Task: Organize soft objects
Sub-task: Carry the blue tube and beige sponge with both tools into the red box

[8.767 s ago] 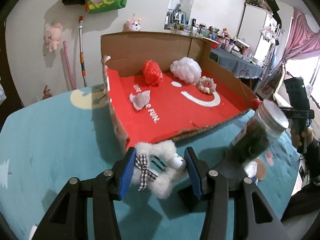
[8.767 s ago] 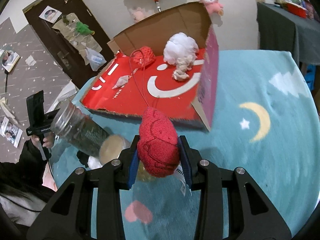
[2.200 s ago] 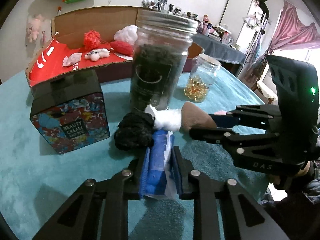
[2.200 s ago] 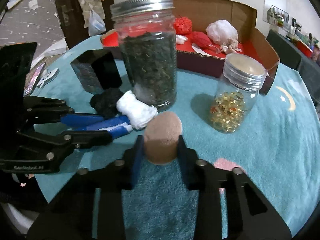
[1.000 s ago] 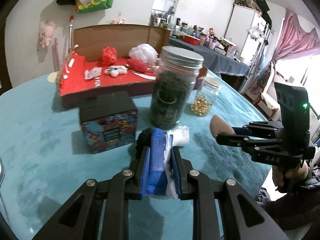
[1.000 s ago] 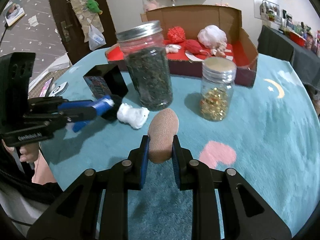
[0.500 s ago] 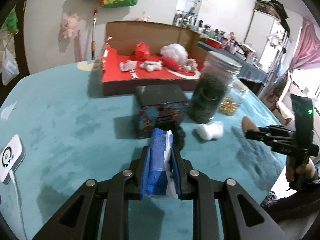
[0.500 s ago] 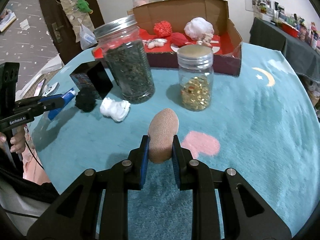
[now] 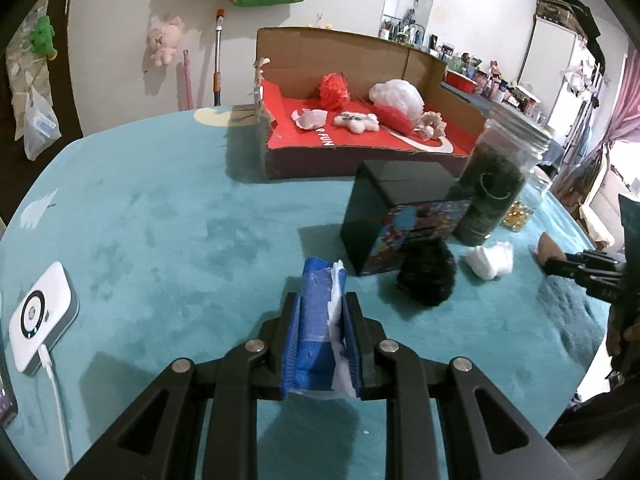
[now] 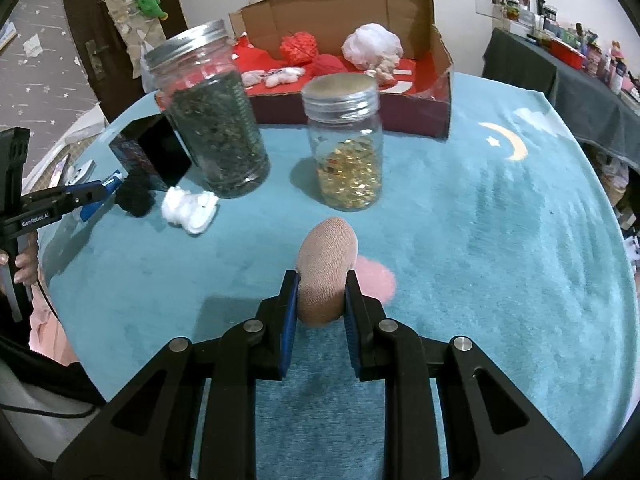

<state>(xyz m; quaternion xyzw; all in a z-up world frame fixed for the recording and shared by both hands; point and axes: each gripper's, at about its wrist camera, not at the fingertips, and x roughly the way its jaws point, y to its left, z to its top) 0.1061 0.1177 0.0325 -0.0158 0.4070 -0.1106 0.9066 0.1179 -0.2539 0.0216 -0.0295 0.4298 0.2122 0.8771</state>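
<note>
Cardboard box lies ahead of both my grippers, past the jars, with soft things already on its red floor; it looks nearer my left hand's side. Left gripper is clamped on a blue packet, long axis pointing forward along the fingers. Right gripper is clamped on a tan pad standing upright; black puff and white wad wait on the cloth.
</note>
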